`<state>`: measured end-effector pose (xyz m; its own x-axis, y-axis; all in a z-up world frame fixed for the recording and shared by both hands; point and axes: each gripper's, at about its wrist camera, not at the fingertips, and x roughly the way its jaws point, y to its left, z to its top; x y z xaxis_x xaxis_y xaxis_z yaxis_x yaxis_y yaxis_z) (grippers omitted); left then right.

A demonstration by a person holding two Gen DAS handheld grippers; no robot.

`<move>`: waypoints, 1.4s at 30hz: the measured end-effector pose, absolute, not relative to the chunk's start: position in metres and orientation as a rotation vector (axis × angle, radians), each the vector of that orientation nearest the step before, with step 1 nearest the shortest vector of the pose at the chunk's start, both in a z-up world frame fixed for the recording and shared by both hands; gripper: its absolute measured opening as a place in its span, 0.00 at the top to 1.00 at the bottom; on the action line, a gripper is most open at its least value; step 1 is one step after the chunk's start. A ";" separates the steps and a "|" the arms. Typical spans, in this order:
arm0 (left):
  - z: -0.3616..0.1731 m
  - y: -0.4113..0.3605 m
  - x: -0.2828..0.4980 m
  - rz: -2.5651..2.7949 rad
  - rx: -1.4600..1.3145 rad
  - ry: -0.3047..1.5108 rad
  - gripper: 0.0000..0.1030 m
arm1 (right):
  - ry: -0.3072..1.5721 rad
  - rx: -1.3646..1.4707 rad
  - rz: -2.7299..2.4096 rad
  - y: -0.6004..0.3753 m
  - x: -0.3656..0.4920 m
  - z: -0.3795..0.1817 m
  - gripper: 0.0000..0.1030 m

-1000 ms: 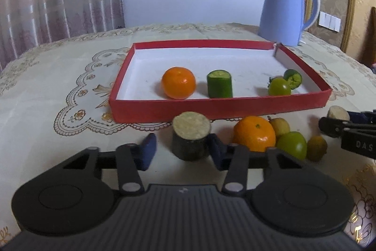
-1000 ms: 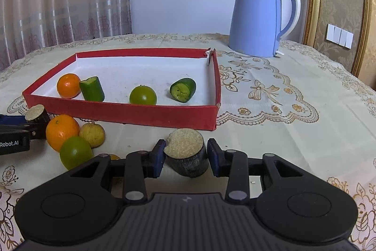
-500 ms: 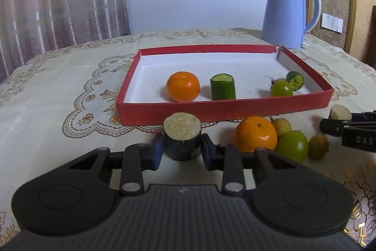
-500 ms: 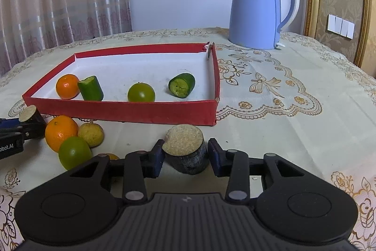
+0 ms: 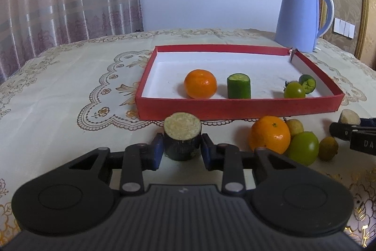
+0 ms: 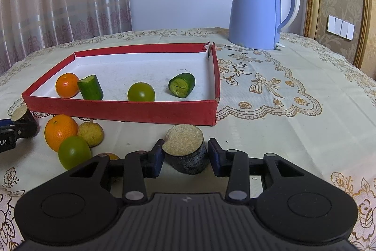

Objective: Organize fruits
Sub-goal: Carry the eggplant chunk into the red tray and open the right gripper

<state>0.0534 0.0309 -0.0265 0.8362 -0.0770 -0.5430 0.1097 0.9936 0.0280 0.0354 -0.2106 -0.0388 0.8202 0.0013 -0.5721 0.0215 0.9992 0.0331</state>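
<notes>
My left gripper (image 5: 181, 150) is shut on a dark stub with a pale cut top (image 5: 182, 126), just in front of the red tray (image 5: 235, 108). My right gripper (image 6: 185, 154) is shut on a second, similar stub (image 6: 184, 140) near the tray's (image 6: 117, 112) front right corner. In the tray lie an orange (image 5: 200, 84), an upright cucumber piece (image 5: 238, 85), a green tomato (image 5: 294, 90) and a cucumber end (image 5: 307, 83). On the cloth between the grippers sit another orange (image 5: 269, 134), a green fruit (image 5: 303, 148) and two small yellowish fruits (image 5: 293, 127).
A blue kettle (image 5: 298, 20) stands behind the tray's far right corner. A cream embroidered cloth covers the round table. Curtains hang at the back left, and a gold-framed panel stands at the right.
My left gripper's jaws have closed from a wide gap onto the dark stub. The left view has shifted a little. The right gripper keeps its hold unchanged.
</notes>
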 end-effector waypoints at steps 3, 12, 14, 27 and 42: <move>-0.026 0.033 0.053 -0.086 0.047 0.567 0.71 | 0.609 0.037 -0.011 -0.210 0.035 -0.039 0.63; -0.027 0.036 0.055 -0.071 0.036 0.577 0.71 | 0.600 0.050 -0.017 -0.212 0.034 -0.038 0.63; -0.027 0.037 0.056 -0.073 0.031 0.578 0.71 | 0.602 0.037 -0.019 -0.210 0.034 -0.038 0.63; -0.028 0.038 0.057 -0.087 0.024 0.575 0.71 | 0.518 0.018 -0.034 -0.217 0.027 -0.010 0.65; -0.028 0.037 0.058 -0.093 0.019 0.579 0.71 | 0.537 -0.082 -0.013 -0.199 0.088 -0.007 0.66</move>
